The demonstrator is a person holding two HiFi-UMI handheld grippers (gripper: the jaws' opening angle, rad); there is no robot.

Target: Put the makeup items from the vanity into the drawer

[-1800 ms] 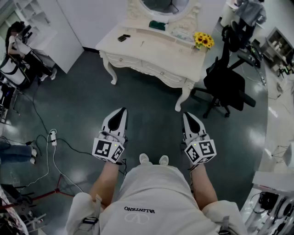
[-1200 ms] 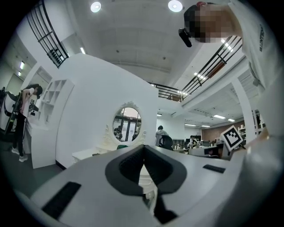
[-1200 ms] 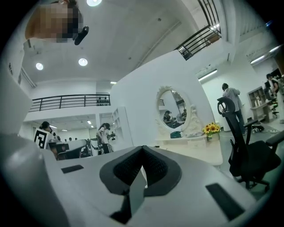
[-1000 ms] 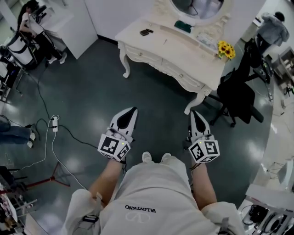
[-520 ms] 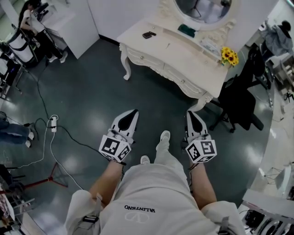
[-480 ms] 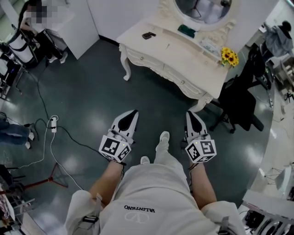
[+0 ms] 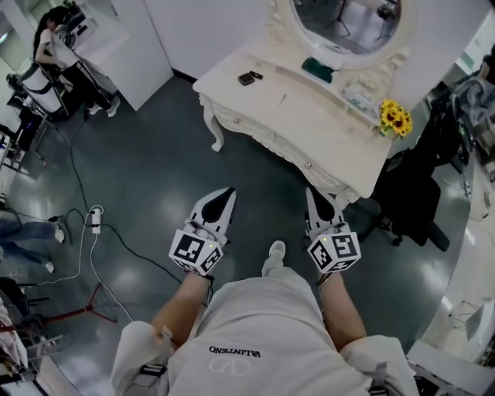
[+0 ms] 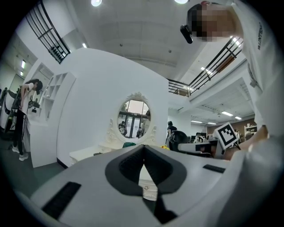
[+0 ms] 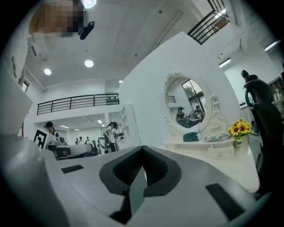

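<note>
The cream vanity (image 7: 332,143) with its oval mirror (image 7: 346,23) stands ahead at the top centre of the head view. On its top lie a small black item (image 7: 249,77), a green item (image 7: 317,69), a thin stick (image 7: 282,99) and a flat box (image 7: 360,99). Its front drawers (image 7: 241,128) are closed. My left gripper (image 7: 227,193) and right gripper (image 7: 313,195) hover over the floor short of the vanity, both shut and empty. In the left gripper view the jaws (image 8: 143,148) meet before the vanity (image 8: 95,153); the right gripper (image 9: 142,150) faces the mirror (image 9: 188,104).
Sunflowers (image 7: 394,117) stand at the vanity's right end. A black office chair (image 7: 418,209) is just right of it. Cables and a power strip (image 7: 94,220) lie on the dark floor at left. A person (image 7: 54,54) stands by a white cabinet (image 7: 143,39) far left.
The vanity has come nearer in the head view as the person stepped forward, right foot leading. Both grippers stay shut and empty, still held out side by side.
</note>
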